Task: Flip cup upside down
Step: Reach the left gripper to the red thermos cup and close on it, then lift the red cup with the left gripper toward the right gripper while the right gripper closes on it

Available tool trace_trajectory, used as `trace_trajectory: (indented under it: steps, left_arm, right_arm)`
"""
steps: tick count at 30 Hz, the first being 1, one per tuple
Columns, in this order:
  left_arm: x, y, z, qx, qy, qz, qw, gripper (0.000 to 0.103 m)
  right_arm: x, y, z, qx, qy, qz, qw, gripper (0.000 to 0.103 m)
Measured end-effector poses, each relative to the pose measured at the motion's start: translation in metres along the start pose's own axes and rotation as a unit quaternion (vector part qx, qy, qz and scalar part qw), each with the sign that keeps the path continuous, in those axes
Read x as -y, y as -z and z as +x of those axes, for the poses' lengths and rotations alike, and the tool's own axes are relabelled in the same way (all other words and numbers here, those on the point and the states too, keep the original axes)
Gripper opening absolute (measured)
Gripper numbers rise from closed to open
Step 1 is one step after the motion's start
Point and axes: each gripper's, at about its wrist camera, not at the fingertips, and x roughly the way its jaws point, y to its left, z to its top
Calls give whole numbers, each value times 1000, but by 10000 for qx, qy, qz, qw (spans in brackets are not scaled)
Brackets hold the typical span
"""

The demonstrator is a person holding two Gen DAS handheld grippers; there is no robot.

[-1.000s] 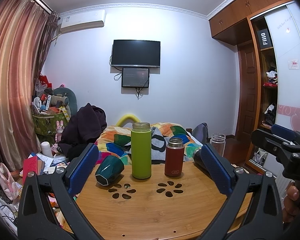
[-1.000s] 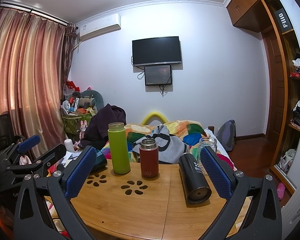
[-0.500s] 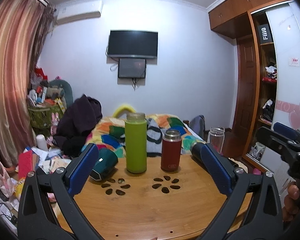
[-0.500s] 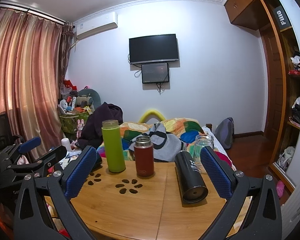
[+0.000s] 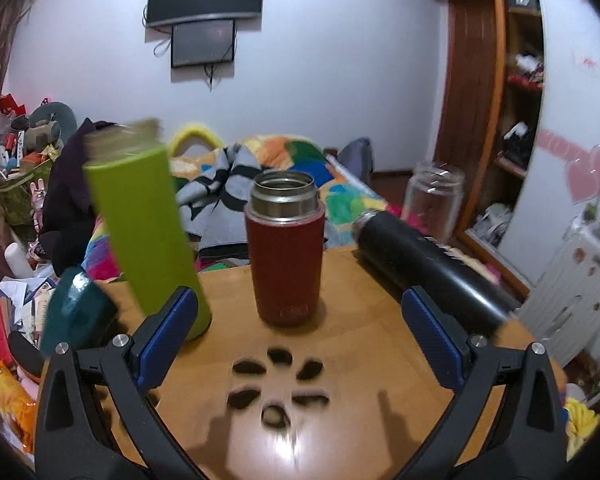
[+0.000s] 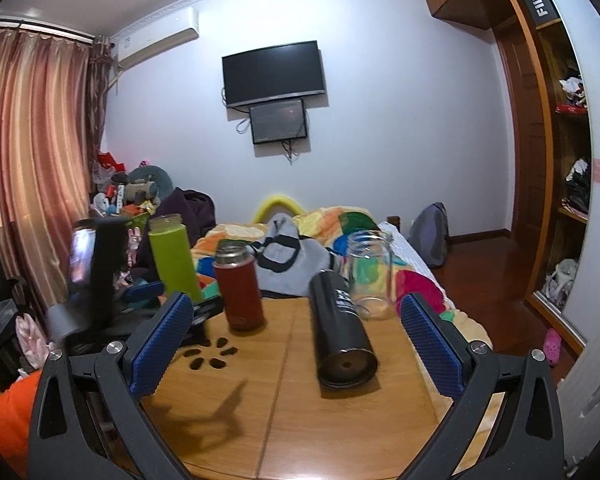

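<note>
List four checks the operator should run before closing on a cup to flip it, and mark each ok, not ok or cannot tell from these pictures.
1. Left gripper open and empty: ok.
2. Red cup upright, mouth up, centred ahead of the left gripper: ok.
3. Room beside it: not ok; the green bottle is close to the left finger.
4. Right gripper open and holding nothing: ok.
5. Black flask lies on its side on the wooden table, apart from the red cup: ok.
6. Whether the red cup is empty: cannot tell.
</note>
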Motion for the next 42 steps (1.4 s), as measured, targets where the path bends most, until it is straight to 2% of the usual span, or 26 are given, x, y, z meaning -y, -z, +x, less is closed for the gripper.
trace_trajectory:
  steps: [6, 7, 9, 10, 12, 18, 24, 36, 40, 42]
  left_arm:
    - [-3, -13, 64, -512, -345, -359, 9974, 102]
    - [-4, -13, 70, -543, -395, -427, 9968, 100]
    - [-7, -13, 77, -632, -396, -465, 9961, 82]
    - [-7, -14, 81, -710, -357, -463, 9958, 78]
    - [-8, -13, 88, -793, -305, -500, 9951, 63]
    - [-14, -11, 83, -921, -100, -434, 9948, 62]
    - [-13, 4, 54, -1075, 279, -63, 9938, 62]
    - [-13, 59, -50, -1021, 992, 573, 9882, 62]
    - [-6, 66, -61, -949, 1237, 643, 9857, 62]
    - [-3, 68, -63, -878, 1246, 651, 9862, 62]
  right_arm:
    - [22, 7, 10, -134, 23, 194, 9997, 103]
    - [25, 8, 11, -158, 23, 223, 9996, 103]
    - [30, 11, 14, -218, 18, 291, 9993, 103]
    - [33, 12, 17, -251, 3, 337, 9991, 103]
    - [37, 14, 19, -311, -30, 419, 9986, 103]
    - [35, 16, 19, -324, -10, 407, 9986, 103]
    - [26, 16, 18, -330, -45, 262, 9991, 103]
    - [-3, 20, 15, -351, -199, -38, 9992, 103]
    - [-11, 22, 12, -367, -212, -113, 9990, 103]
    - [-14, 23, 10, -358, -211, -159, 9990, 103]
